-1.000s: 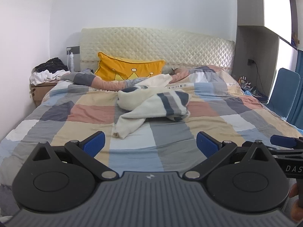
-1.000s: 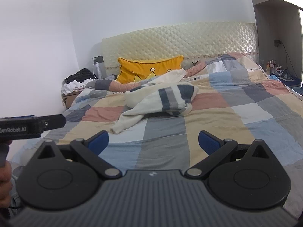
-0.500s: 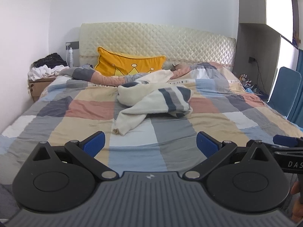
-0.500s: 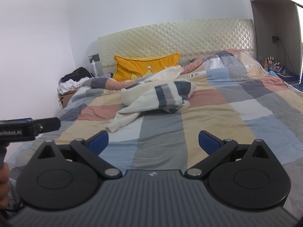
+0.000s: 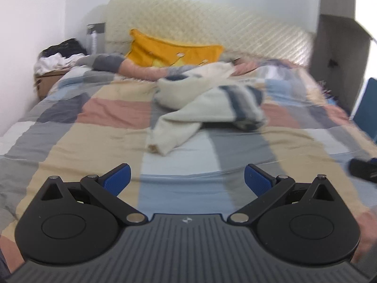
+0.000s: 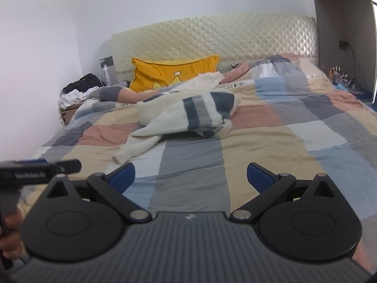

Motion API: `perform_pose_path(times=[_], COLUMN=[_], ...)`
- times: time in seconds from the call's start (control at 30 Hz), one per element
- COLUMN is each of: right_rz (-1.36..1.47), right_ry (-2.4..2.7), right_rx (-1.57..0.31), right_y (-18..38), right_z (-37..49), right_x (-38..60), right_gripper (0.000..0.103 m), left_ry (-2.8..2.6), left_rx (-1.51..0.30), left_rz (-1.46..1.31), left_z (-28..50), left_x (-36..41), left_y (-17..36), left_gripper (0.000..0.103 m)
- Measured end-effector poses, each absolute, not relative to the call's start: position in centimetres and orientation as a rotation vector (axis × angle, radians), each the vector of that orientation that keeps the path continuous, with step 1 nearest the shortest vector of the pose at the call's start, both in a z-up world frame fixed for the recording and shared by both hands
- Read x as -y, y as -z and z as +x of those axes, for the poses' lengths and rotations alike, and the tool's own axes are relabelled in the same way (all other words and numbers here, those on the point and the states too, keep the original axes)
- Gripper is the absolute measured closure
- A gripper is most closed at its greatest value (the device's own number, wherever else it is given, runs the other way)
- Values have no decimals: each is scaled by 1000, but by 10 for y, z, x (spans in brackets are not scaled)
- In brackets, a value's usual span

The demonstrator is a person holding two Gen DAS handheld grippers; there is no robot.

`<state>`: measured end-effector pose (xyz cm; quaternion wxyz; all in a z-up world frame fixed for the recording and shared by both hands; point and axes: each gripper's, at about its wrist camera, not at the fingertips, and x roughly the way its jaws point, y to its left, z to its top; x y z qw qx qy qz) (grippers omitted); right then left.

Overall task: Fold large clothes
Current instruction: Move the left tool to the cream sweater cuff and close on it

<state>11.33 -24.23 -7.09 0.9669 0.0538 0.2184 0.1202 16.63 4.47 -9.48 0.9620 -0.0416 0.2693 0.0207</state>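
Note:
A cream sweater (image 5: pixel 207 101) with navy and grey stripes lies crumpled in the middle of the bed (image 5: pixel 94 141), one sleeve trailing toward me; the right wrist view shows the sweater (image 6: pixel 186 115) too. My left gripper (image 5: pixel 187 180) is open and holds nothing, well short of the sleeve end. My right gripper (image 6: pixel 190 175) is open and holds nothing, over the near part of the bed (image 6: pixel 271 146). The left gripper's body (image 6: pixel 40 172) shows at the left edge of the right wrist view.
A yellow cushion (image 6: pixel 174 73) leans on the quilted headboard (image 6: pixel 212 37). A cardboard box heaped with clothes (image 5: pixel 56 59) stands at the bed's left. A blue chair (image 5: pixel 367 108) and a shelf unit (image 6: pixel 341 35) are at the right. A wall runs along the left.
Both grippers have moved forward over the bed toward the sweater, which now looks larger. The left wrist view is blurred from motion. Both stay open.

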Motion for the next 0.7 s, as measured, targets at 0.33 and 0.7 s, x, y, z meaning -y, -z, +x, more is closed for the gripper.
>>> perform_pose_path(times=[0.33,0.7], right_rz=[100,297], right_ry=[-260,-241], right_rx=[-416,-551], right_y=[60,131], right_z=[168,262], right_x=[211,203], right_gripper=[0,1], left_ry=[-77,-71], left_rx=[-540,-617], left_rz=[-95,-133], left_z=[240,320], left_x=[-81,-111], left_y=[125,170], left_gripper=[0,0])
